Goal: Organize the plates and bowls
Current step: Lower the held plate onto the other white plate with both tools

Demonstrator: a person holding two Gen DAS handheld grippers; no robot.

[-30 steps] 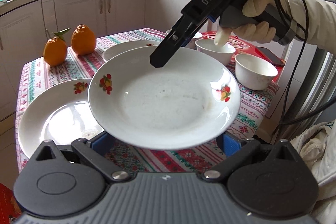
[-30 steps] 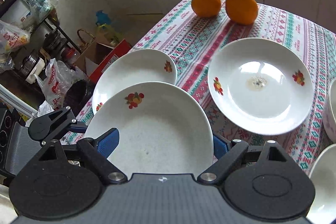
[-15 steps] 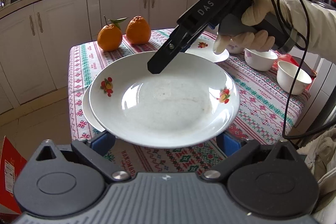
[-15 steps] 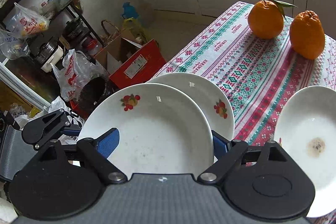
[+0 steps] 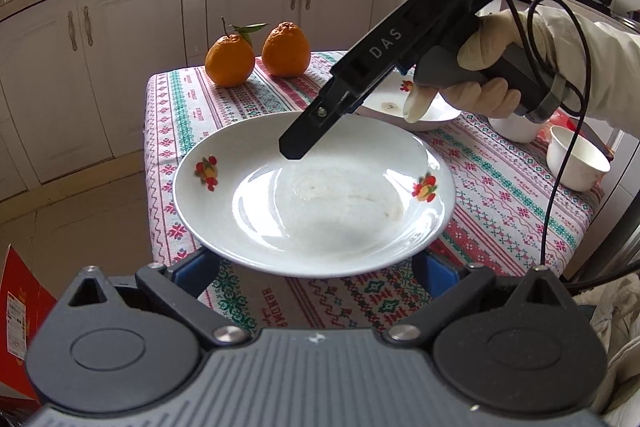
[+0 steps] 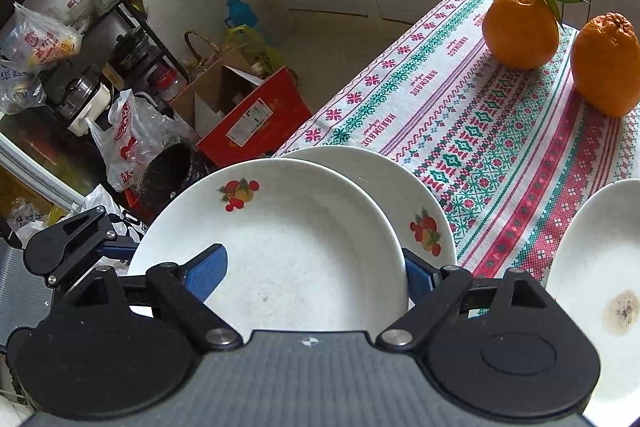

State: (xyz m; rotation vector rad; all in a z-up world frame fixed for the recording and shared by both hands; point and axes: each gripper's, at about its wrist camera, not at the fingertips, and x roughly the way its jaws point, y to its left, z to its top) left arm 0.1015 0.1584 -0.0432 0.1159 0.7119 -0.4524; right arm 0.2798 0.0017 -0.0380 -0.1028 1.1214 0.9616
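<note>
Left tool (image 5: 314, 267): blue pads spread wide at either side of the held plate's near rim; contact not discernible.
Right tool (image 6: 316, 267): pads apart, one lying over the plate's surface, the other beside its rim; grip not clear.
Held plate (image 5: 316, 195): white, fruit decals, between both tools.
Second plate (image 6: 400, 187): just beyond the right tool, partly under the held plate, on the desk (image 6: 500, 131).
Third plate (image 6: 600, 259): stained, right of the right tool.
2 oranges (image 6: 560, 47): far ahead.
Bowls (image 5: 576, 163): right of the left tool.
</note>
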